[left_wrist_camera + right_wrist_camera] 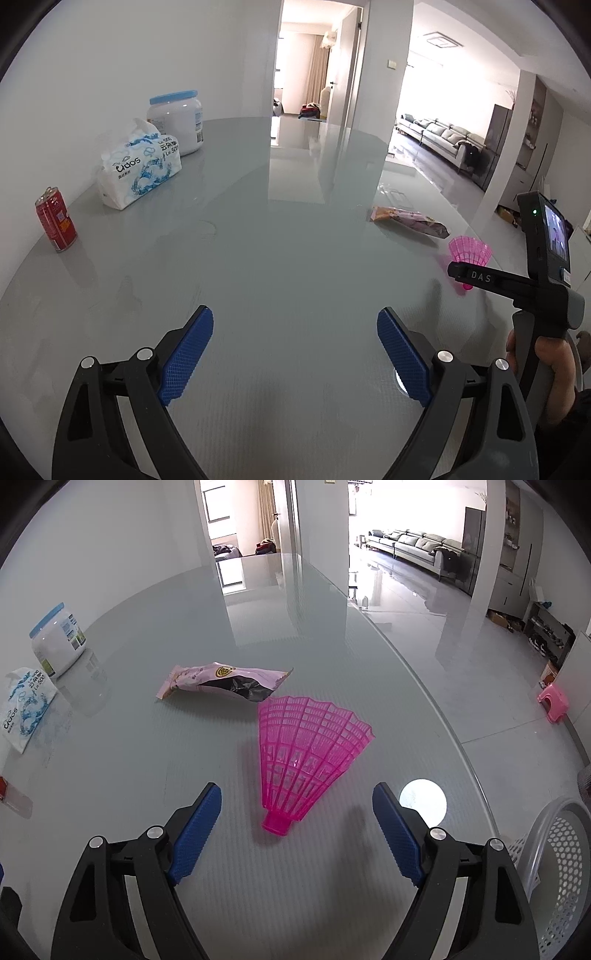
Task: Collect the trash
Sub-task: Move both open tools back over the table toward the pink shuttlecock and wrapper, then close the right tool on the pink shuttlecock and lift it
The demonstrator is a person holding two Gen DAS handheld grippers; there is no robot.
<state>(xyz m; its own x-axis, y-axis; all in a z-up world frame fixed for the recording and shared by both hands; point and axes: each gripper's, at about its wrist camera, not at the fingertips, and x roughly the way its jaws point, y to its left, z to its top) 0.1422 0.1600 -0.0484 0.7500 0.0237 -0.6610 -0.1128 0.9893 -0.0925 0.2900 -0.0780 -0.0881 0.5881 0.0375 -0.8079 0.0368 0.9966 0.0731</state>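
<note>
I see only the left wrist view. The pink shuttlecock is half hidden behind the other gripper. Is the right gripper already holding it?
Observer: No. The right gripper is open, and the pink shuttlecock lies on the table between its fingers, nearer the camera end, untouched.
Operator: Which way does its narrow end point?
Observer: Toward the right wrist camera; the wide skirt faces the snack wrapper.
Operator: Is there any bin? I see none.
Observer: A perforated white basket sits beyond the table edge, low on the right of the right wrist view.
Operator: Is the wrapper touching the shuttlecock?
Observer: From this angle the skirt's rim looks very close to the wrapper's torn end; I cannot tell if they touch.
</note>
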